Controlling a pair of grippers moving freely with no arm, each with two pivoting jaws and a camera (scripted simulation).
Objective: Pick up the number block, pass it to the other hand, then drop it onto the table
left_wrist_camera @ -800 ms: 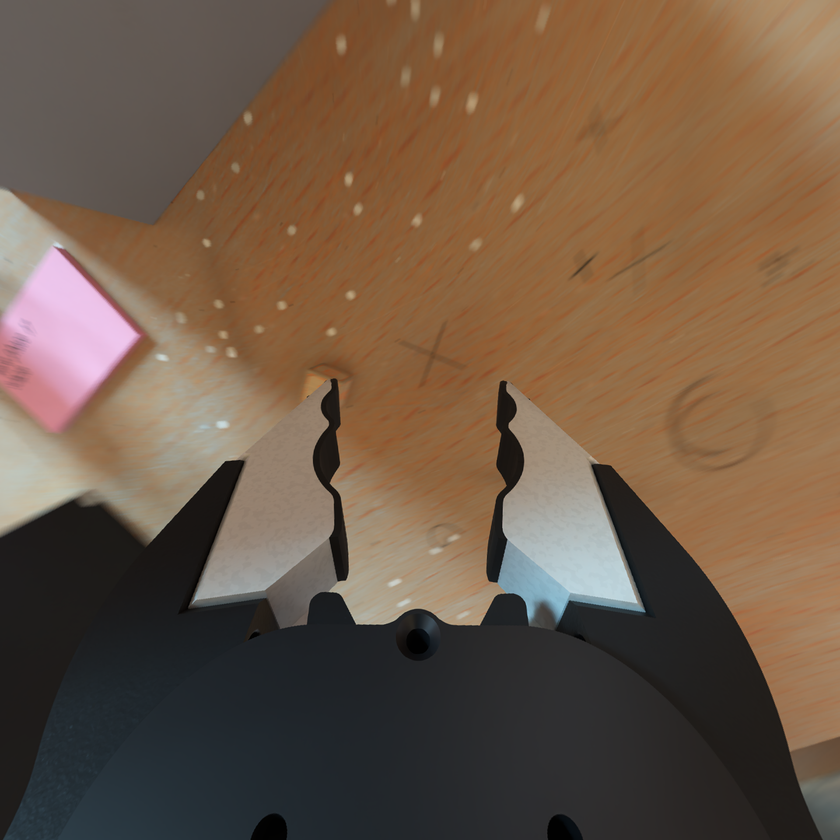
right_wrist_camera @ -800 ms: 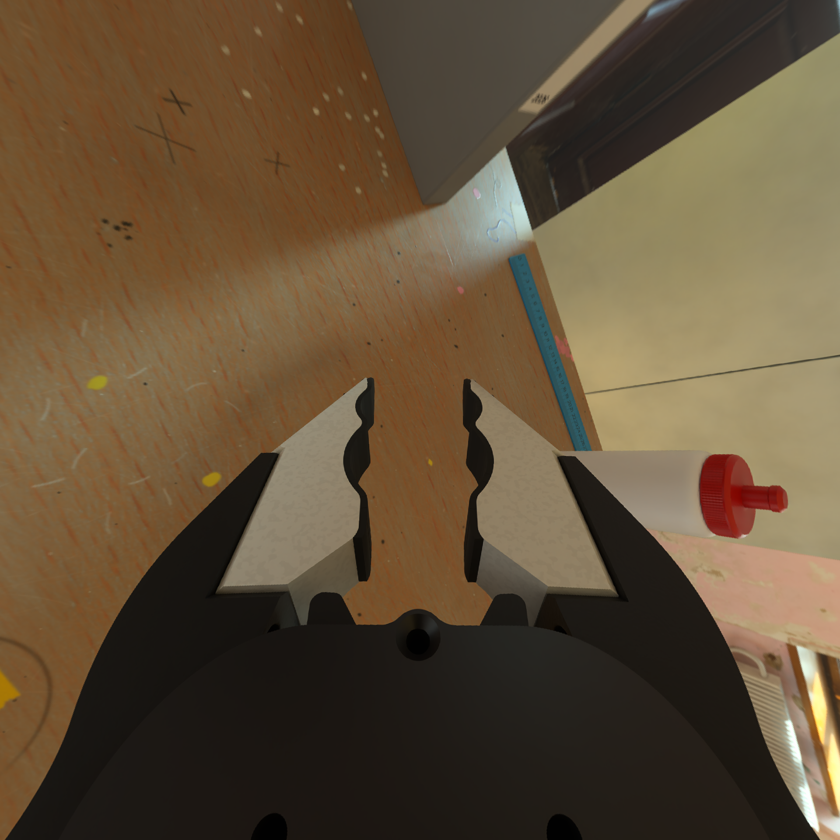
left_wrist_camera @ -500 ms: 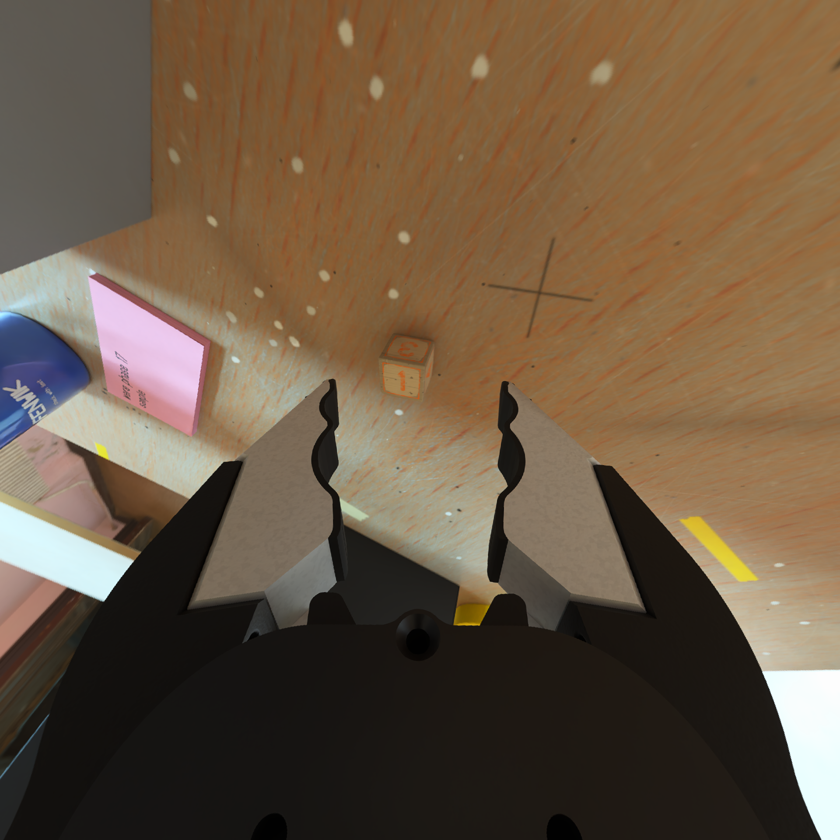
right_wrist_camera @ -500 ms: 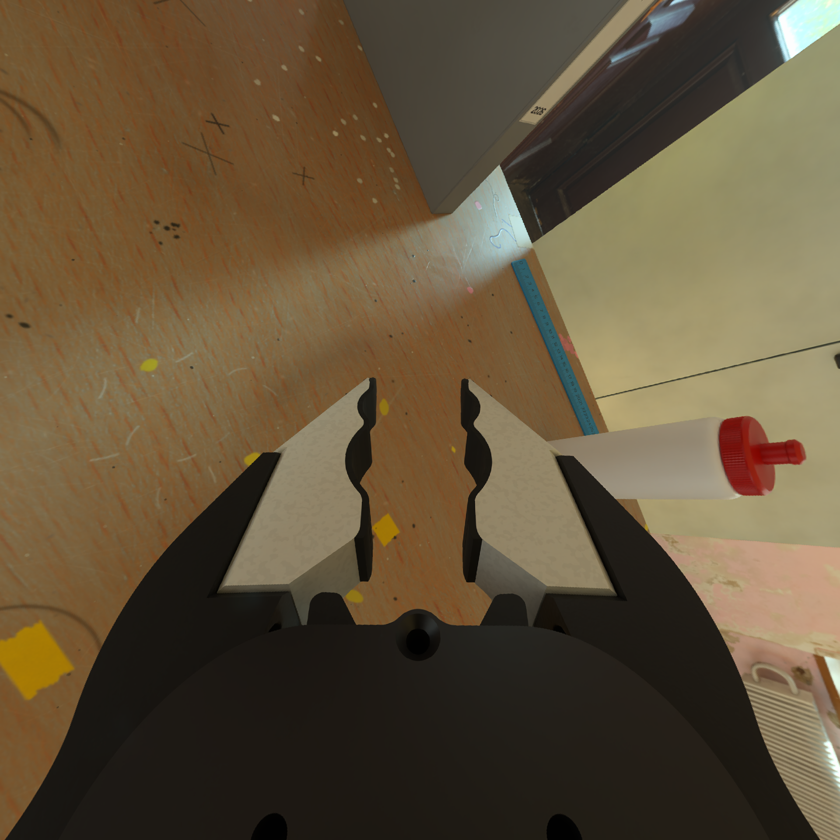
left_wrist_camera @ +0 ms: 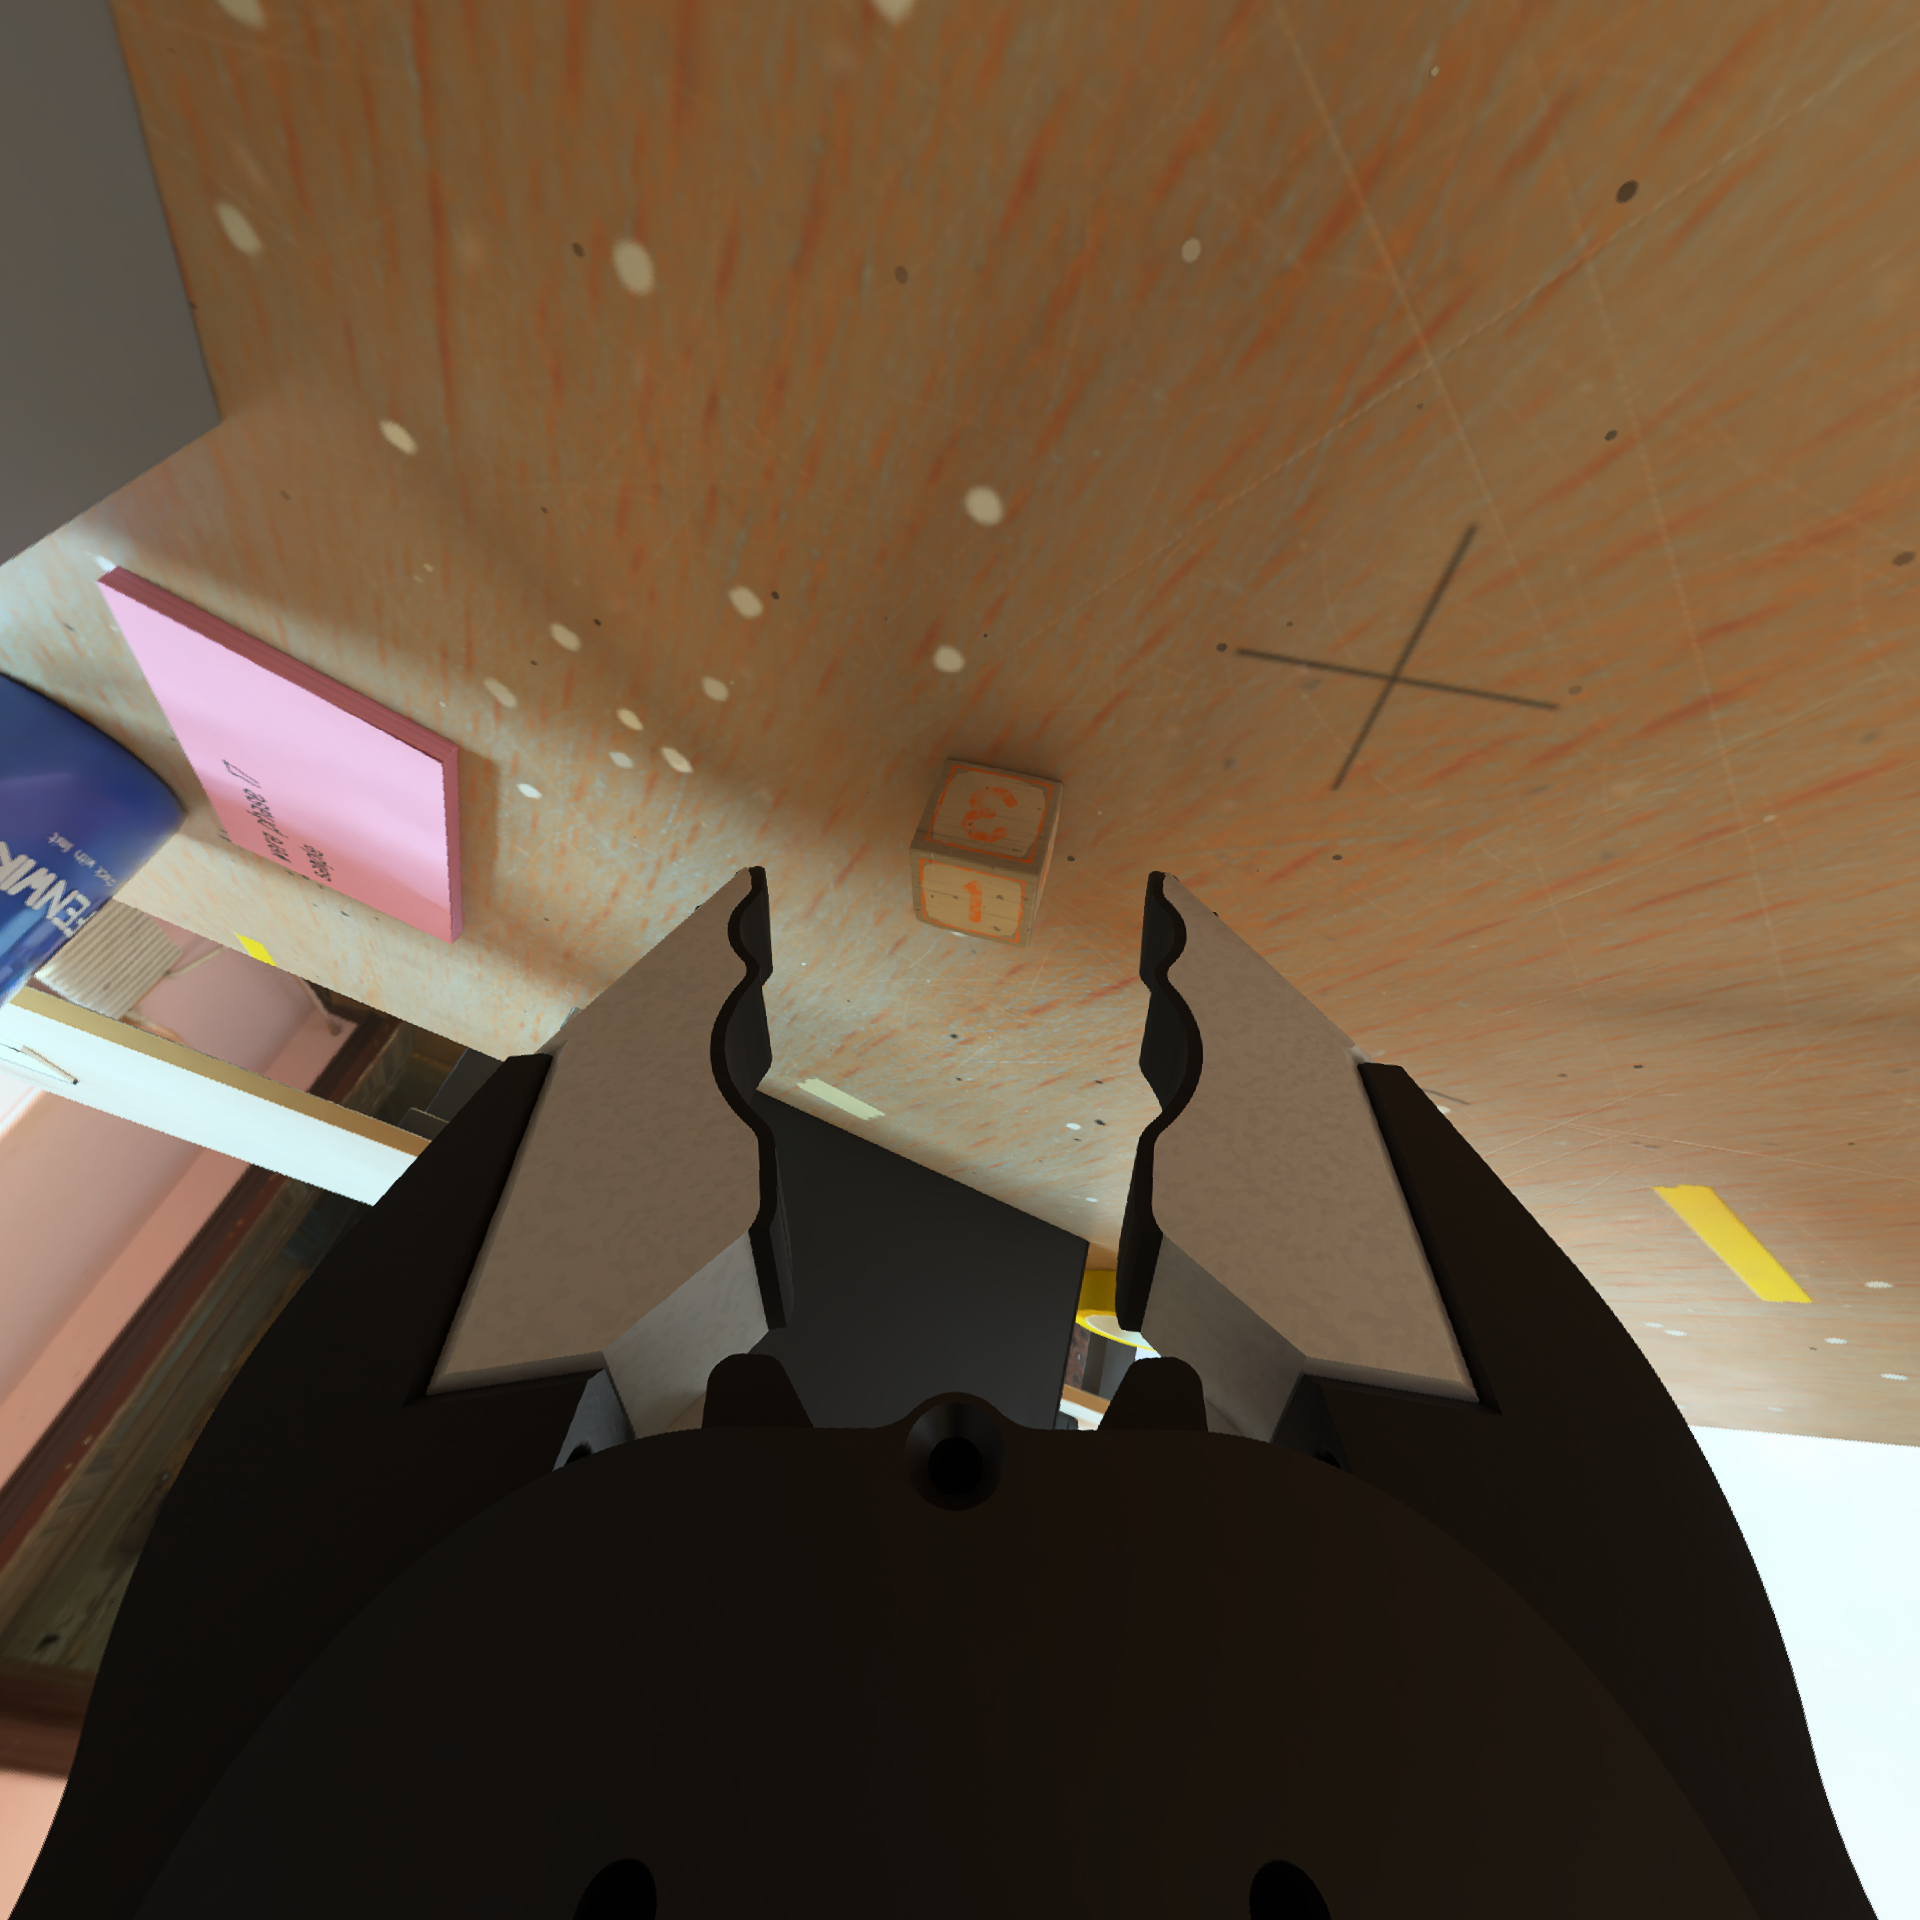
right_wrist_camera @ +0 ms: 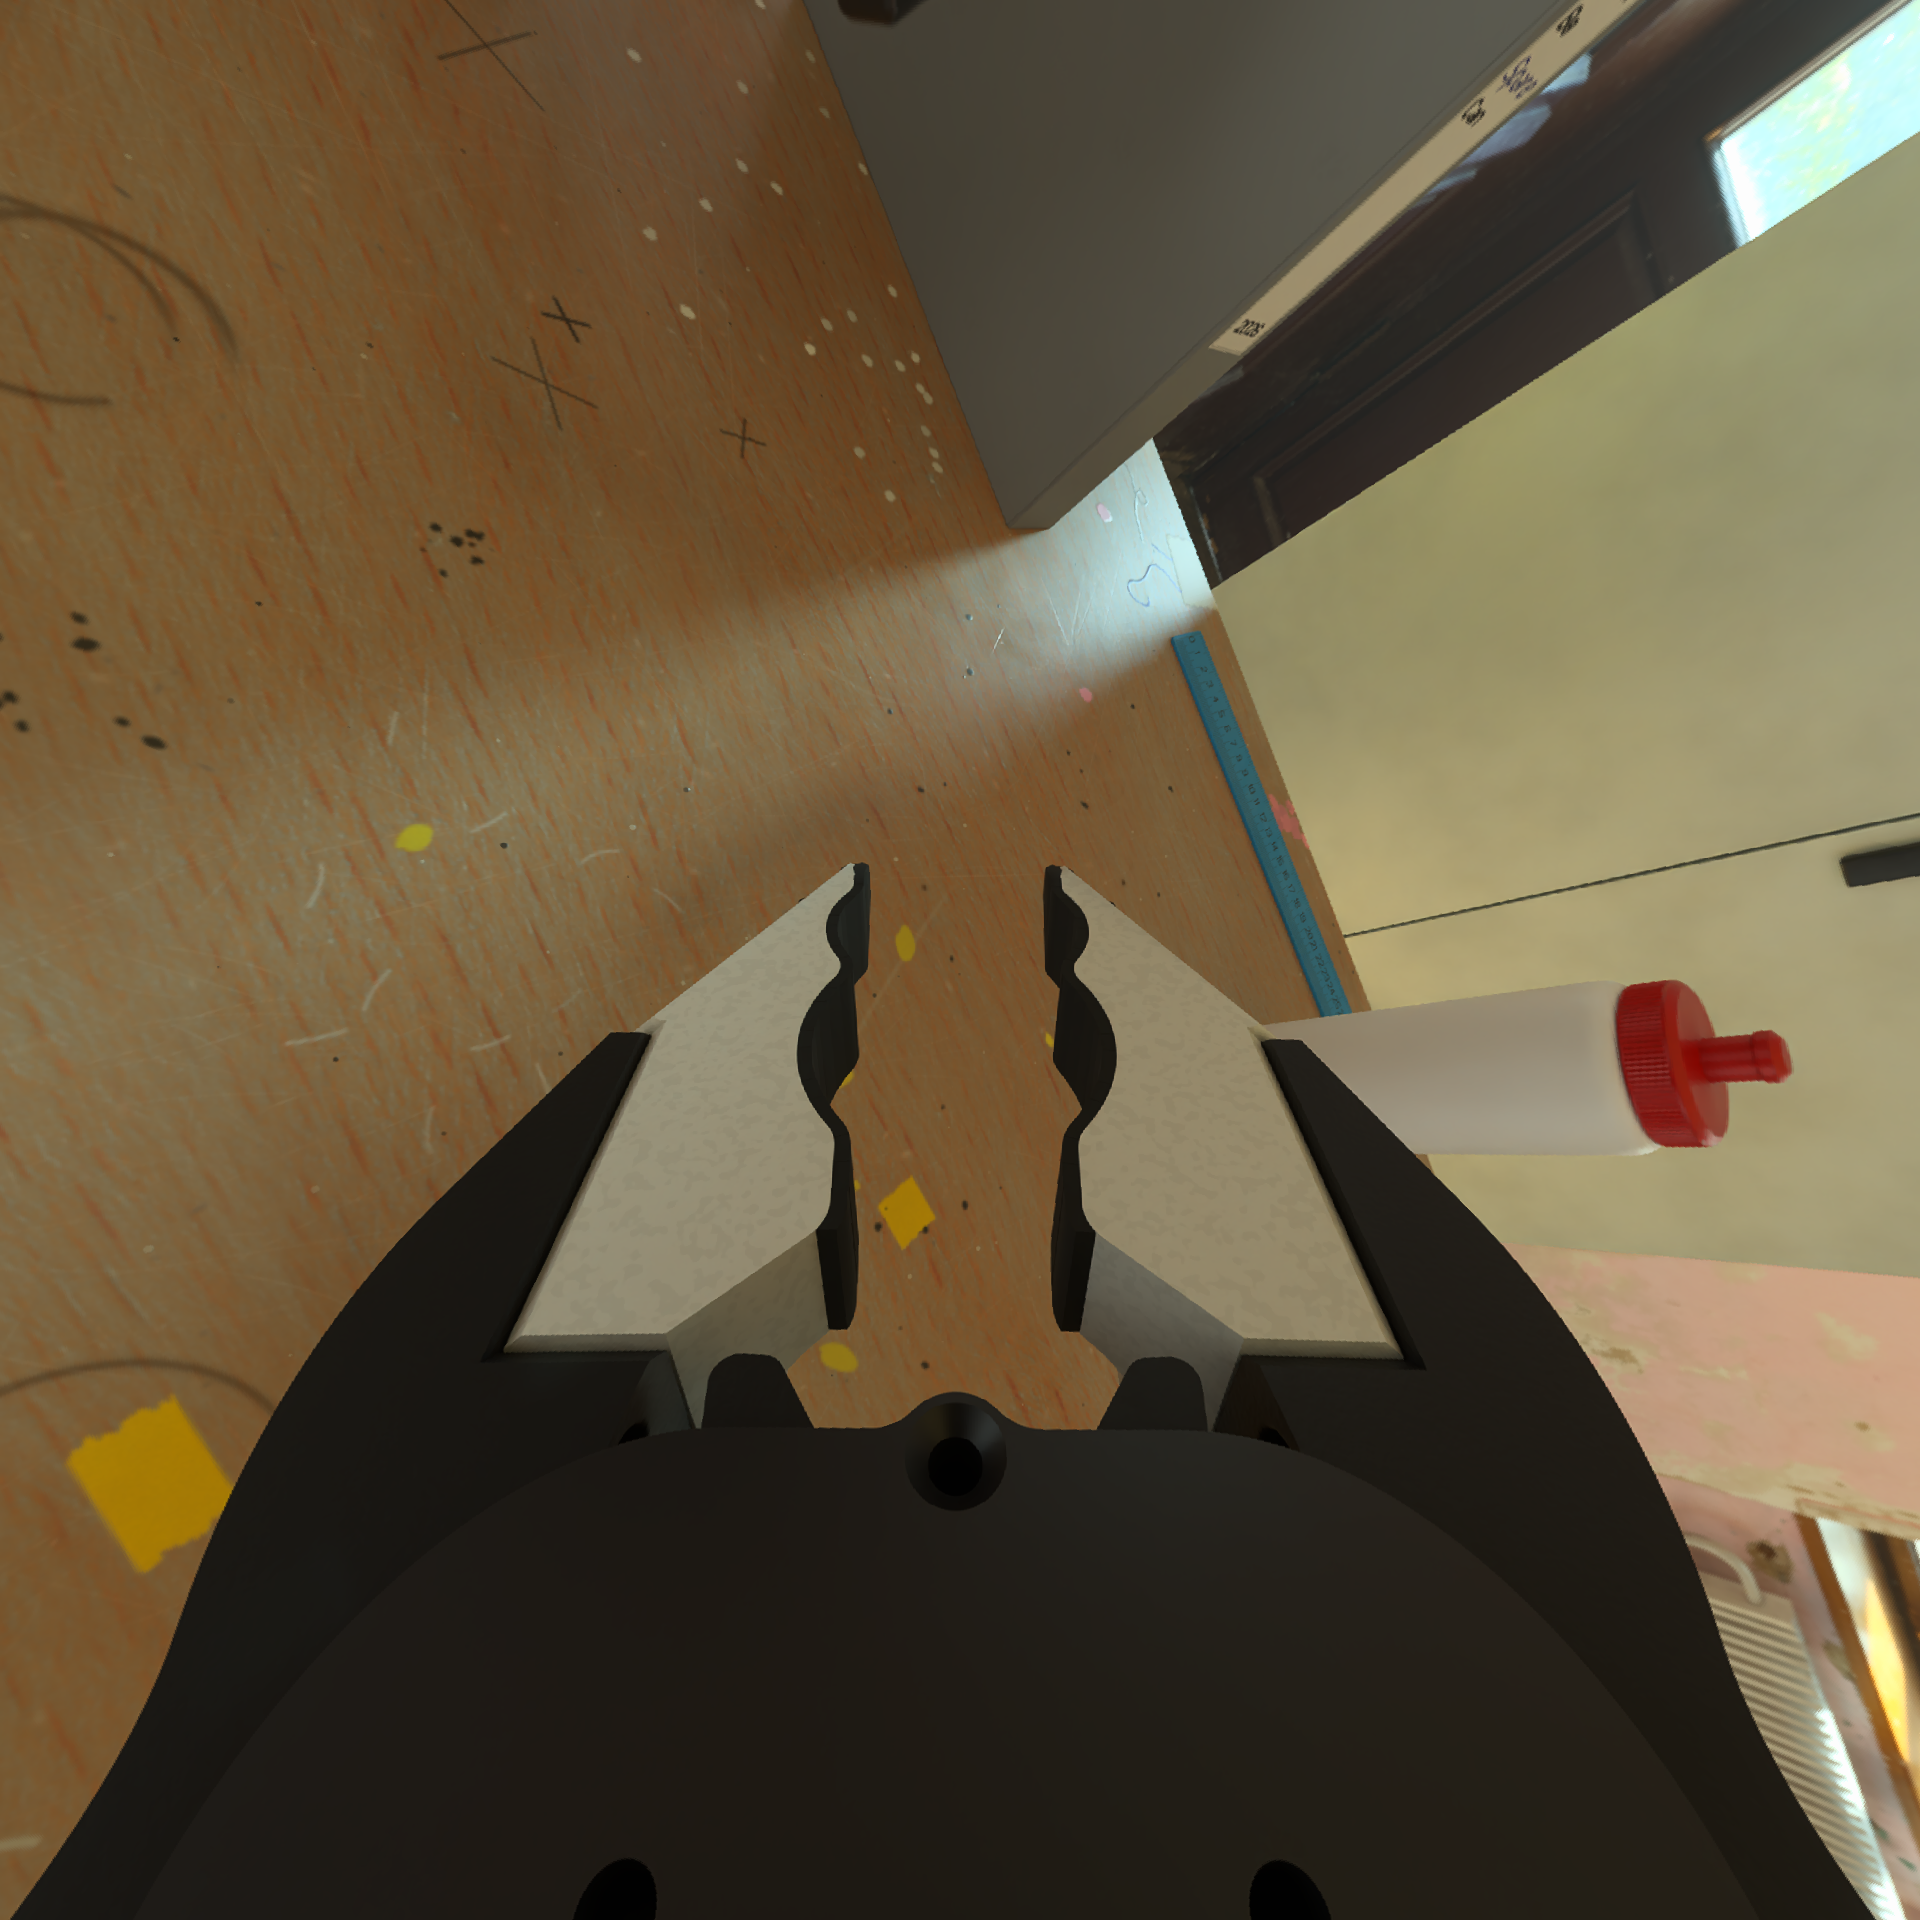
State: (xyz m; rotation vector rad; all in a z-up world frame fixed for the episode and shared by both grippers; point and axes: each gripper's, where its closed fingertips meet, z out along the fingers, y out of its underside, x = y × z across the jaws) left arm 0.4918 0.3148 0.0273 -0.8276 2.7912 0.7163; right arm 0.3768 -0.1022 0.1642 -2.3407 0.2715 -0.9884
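A small wooden number block (left_wrist_camera: 985, 850) with orange figures on its faces sits on the wooden table (left_wrist_camera: 1039, 364). In the left wrist view it lies just beyond my fingertips, in line with the gap between them. My left gripper (left_wrist_camera: 954, 878) is open and empty, a short way from the block and not touching it. My right gripper (right_wrist_camera: 954, 873) is open and empty over a bare, paint-flecked part of the table (right_wrist_camera: 416, 623). The block does not show in the right wrist view.
A pink pad (left_wrist_camera: 296, 753) lies left of the block, with a dark blue can (left_wrist_camera: 57, 810) at the far left. A grey box (right_wrist_camera: 1039, 208) stands at the table's far side. A white bottle with a red cap (right_wrist_camera: 1527, 1070) and a blue ruler (right_wrist_camera: 1257, 821) are at the right edge.
The left gripper has swung round and closed in on the block, which now looks larger and centred ahead of the fingers. The right gripper has drawn back slightly. Both stay open.
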